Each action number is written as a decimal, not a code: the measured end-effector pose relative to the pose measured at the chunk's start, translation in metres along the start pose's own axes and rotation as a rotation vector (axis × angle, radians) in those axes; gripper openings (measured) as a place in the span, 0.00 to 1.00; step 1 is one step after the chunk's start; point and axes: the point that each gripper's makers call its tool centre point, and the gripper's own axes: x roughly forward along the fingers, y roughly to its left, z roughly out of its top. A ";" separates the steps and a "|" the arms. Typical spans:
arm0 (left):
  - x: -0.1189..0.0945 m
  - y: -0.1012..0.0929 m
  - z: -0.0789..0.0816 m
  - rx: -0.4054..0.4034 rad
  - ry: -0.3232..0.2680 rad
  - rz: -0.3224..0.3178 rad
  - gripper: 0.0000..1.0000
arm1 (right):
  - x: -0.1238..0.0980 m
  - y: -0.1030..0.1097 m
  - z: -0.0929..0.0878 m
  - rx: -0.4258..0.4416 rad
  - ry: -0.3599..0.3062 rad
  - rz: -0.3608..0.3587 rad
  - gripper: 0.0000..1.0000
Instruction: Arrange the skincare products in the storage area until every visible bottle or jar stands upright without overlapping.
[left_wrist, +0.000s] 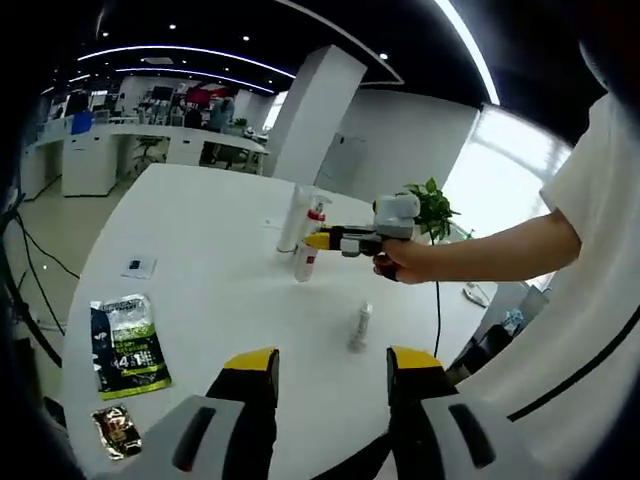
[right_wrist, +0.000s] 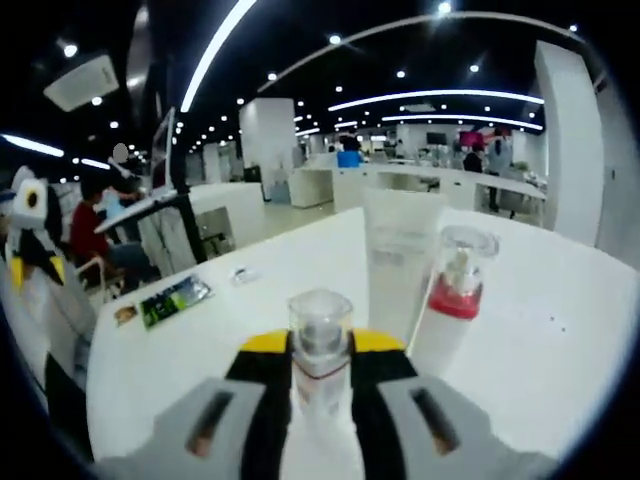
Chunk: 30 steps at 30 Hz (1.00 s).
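White table (right_wrist: 560, 340): right tongs (right_wrist: 320, 365) clamp upright clear-capped bottle (right_wrist: 320, 345), cap up; left tongs (left_wrist: 332, 365) gape empty.

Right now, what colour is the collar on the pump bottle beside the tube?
Red, on the pump bottle; clearest in the right gripper view.

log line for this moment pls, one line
right gripper: shut on clear-capped bottle, upright | left gripper: open, empty | red-collared bottle, tall white tube: upright | small tube: apart
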 end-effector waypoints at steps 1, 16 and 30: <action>0.000 0.000 0.000 -0.004 0.000 0.002 0.44 | 0.001 0.001 0.001 -0.008 -0.004 0.003 0.19; -0.008 -0.009 -0.015 -0.024 0.007 0.040 0.43 | 0.012 0.006 -0.001 -0.023 -0.020 0.020 0.19; -0.014 -0.003 -0.012 -0.056 -0.023 0.081 0.43 | 0.016 0.006 -0.008 -0.044 -0.015 0.026 0.19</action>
